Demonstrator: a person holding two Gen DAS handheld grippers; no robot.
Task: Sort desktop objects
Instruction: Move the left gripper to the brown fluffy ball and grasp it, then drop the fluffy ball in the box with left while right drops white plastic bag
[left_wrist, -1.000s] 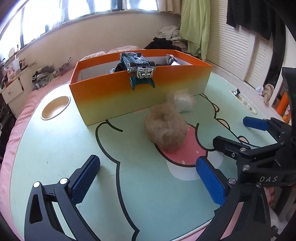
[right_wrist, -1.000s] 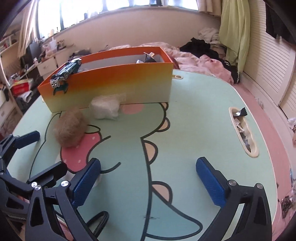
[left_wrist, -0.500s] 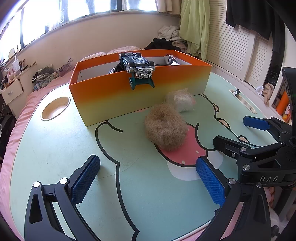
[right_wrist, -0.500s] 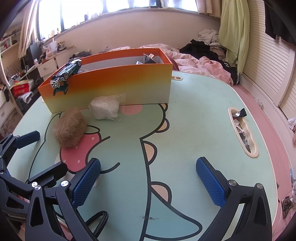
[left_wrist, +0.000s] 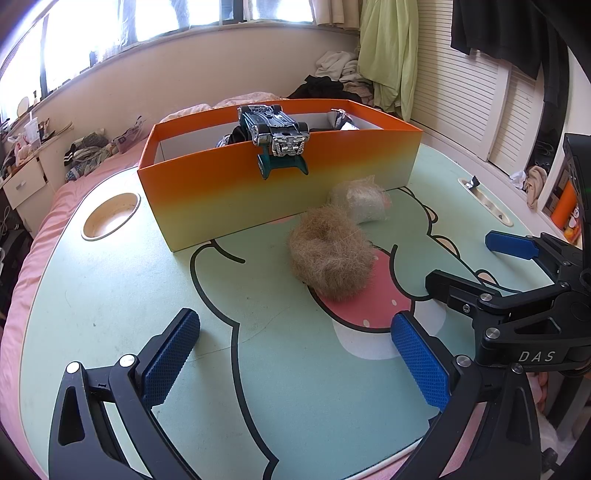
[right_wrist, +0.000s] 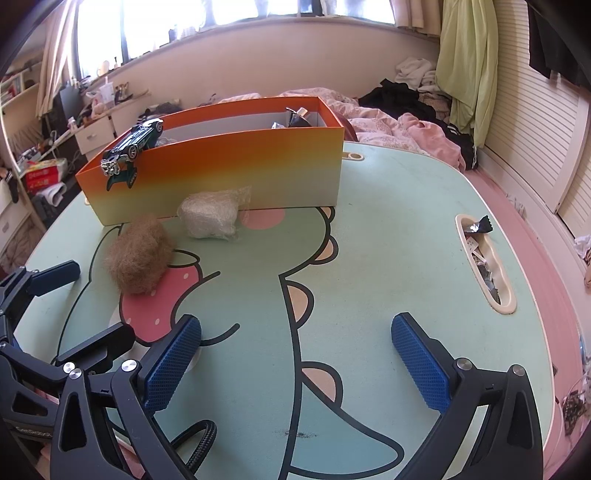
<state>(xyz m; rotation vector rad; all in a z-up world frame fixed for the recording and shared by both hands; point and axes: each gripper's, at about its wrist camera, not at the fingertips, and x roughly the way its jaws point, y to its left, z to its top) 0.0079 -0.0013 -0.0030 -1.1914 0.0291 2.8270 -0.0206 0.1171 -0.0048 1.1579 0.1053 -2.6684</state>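
Where the worktop (left_wrist: 110, 295) shows bare, it is a smooth mint-green surface printed with a cartoon dinosaur in black outline and pink patches.

Left: a round recessed cup well (left_wrist: 110, 216), cream-rimmed, set into the worktop.

Centre: a long cardboard box (left_wrist: 280, 184), orange fading to yellow, open-topped, white inside. A toy car (left_wrist: 275, 134), metallic dark blue with chrome parts, tilts over its near rim, nose hanging outside.

In front of the box: a furry tan ring (left_wrist: 330, 254), shaggy, lying flat on a pink patch. Just behind it, a white wad in crinkled clear film (left_wrist: 360, 201), close against the box wall.

Right: an oval slot tray (right_wrist: 484, 258) holding wrappers.

Left tongs (left_wrist: 295, 356): spread wide, empty, blue ribbed pads, low over the worktop. Right tongs (right_wrist: 295, 360): likewise wide, empty.
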